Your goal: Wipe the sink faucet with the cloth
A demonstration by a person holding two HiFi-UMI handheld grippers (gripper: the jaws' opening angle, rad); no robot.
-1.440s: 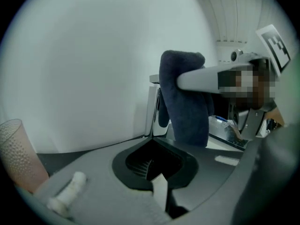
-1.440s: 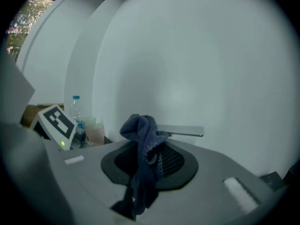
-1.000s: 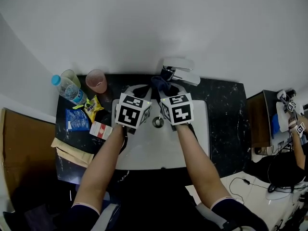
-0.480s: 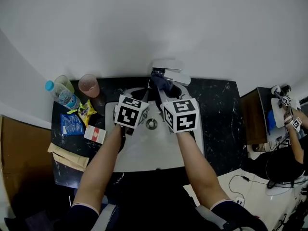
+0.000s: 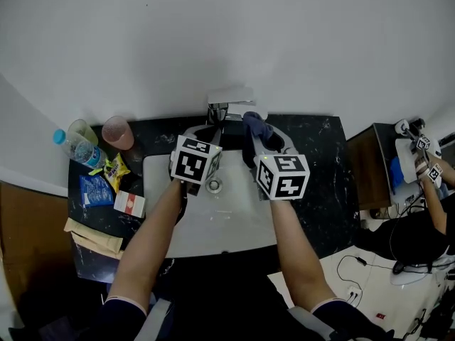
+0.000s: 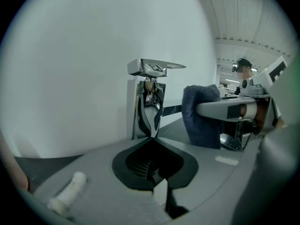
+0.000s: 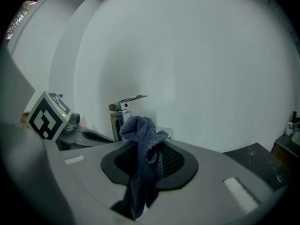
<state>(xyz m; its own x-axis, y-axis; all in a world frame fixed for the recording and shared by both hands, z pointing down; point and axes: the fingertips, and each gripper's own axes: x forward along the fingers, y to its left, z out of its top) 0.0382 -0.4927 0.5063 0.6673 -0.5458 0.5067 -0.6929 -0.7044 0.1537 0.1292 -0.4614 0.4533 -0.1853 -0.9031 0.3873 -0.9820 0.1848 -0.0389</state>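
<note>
Blue-grey terry cloth (image 7: 137, 128) sits bunched in the right tool (image 5: 261, 141), and we have those jaws clamped on it, one end standing up above the tips and the rest trailing down the seam between them. Past that tool's tips and a little to their left stands the chrome faucet (image 7: 117, 123) with its flat lever on top. The cloth is clear of it, and the left gripper view shows a gap between the two. Our left tool (image 5: 203, 135) is pressed shut with nothing in it. The faucet rises straight ahead of its tips, close, though whether they touch we cannot tell. Beneath both tools lies the white sink (image 5: 227, 226), its drain (image 5: 213, 185) just beside the left tool's marker cube. Off to the left tool's left, on the black speckled tabletop (image 5: 320, 162), we see a pink cup (image 5: 117, 132), a water bottle (image 5: 75, 146) and some snack packets (image 5: 94, 189).
</note>
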